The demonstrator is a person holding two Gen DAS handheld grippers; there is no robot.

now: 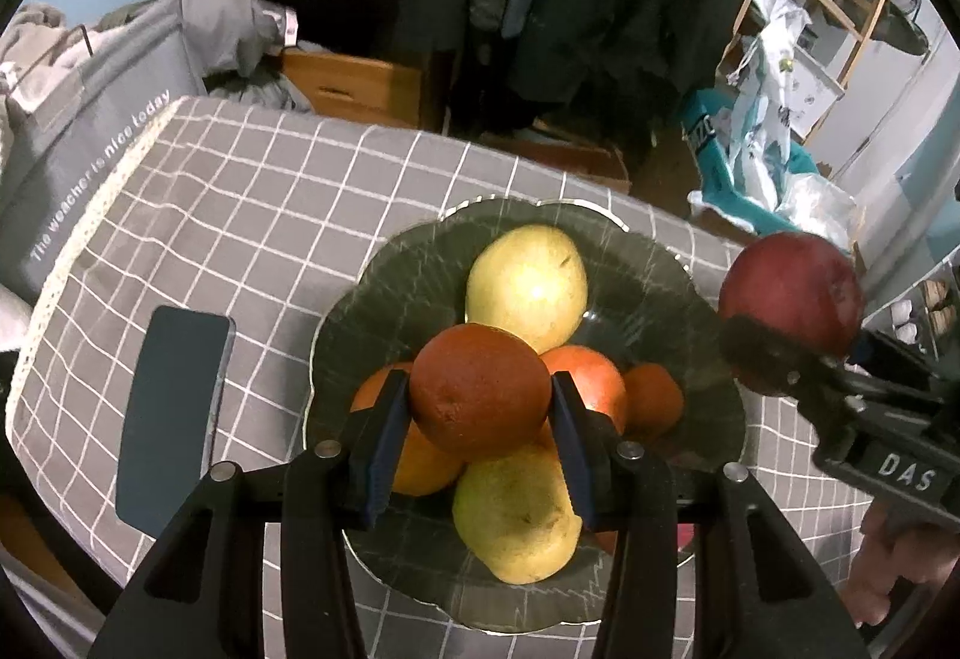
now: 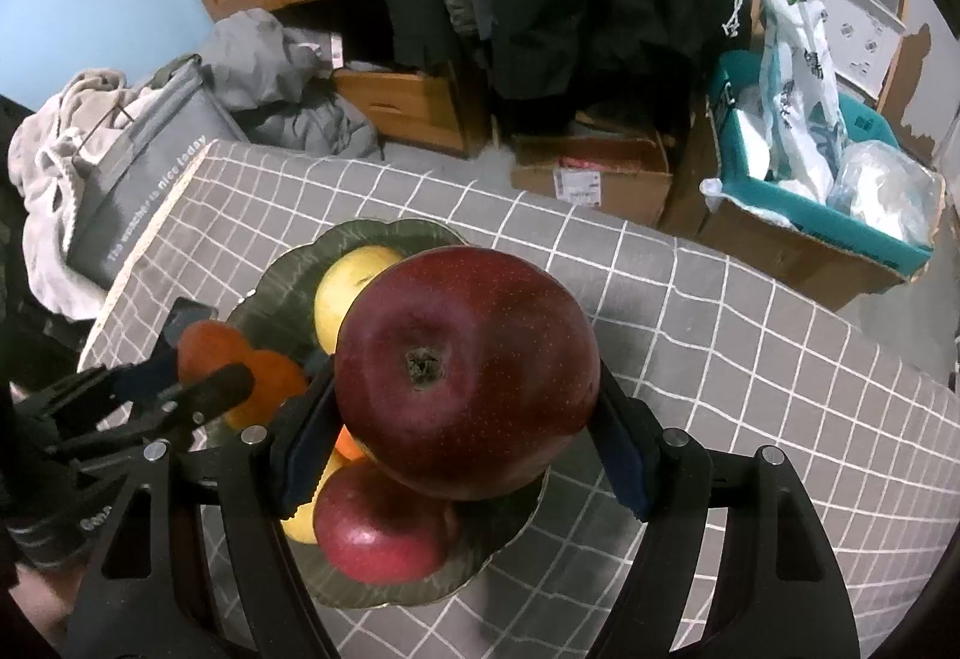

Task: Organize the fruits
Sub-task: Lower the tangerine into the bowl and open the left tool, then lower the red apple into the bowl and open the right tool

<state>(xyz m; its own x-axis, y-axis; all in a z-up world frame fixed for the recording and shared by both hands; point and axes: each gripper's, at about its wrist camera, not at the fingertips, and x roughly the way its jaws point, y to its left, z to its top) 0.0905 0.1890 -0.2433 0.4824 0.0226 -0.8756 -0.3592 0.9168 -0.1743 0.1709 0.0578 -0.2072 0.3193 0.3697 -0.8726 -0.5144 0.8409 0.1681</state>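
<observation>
My left fingers (image 1: 480,407) clamp the orange (image 1: 480,389) right above the plate (image 1: 678,269); right fingers (image 2: 465,419) clamp the apple (image 2: 468,371) over its right edge.

Each fisheye camera sat on its own hand-held gripper and looked steeply down along the fingers, close above the dark plate (image 1: 708,299) on the checked surface (image 1: 252,215). The left view looked from the plate's left, the right view from its right. Both shared the plate (image 2: 282,287), the surface (image 2: 750,359) and the cluttered room beyond.
</observation>
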